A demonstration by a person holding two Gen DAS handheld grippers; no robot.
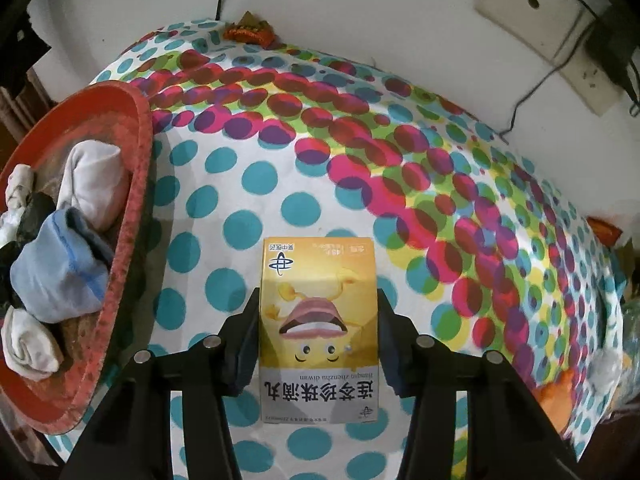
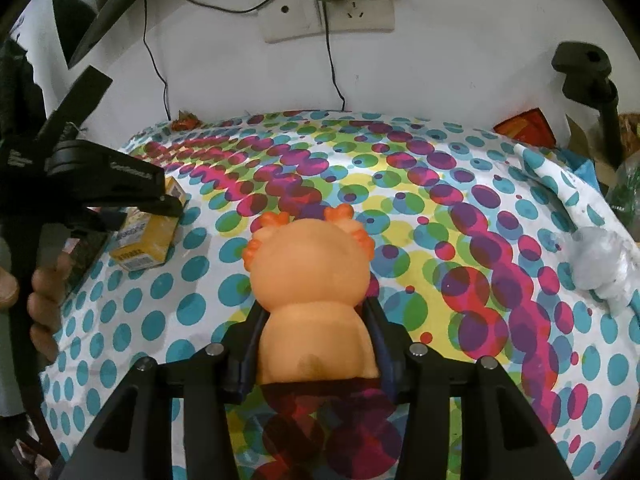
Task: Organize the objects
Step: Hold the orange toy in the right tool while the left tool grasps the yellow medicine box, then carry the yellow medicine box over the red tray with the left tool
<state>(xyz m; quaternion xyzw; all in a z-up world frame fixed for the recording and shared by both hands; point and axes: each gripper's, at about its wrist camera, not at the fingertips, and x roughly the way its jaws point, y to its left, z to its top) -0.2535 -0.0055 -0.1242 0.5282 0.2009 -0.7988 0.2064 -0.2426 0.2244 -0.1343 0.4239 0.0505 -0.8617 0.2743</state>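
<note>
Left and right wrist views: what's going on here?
A person is tidying a dotted tablecloth with two handheld grippers. The left gripper has its fingers against both sides of a yellow medicine box lying on the cloth, beside a red basket of rolled socks. The right gripper is closed on an orange toy figure. A grey toy lies off to the right. Neither held item is in the basket yet.

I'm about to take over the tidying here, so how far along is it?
Done: rolled socks already sit in the red basket. In hand: the left gripper is shut on the yellow box, and the right gripper on the orange toy. Left: both need placing, and a grey toy lies on the dotted cloth.
</note>
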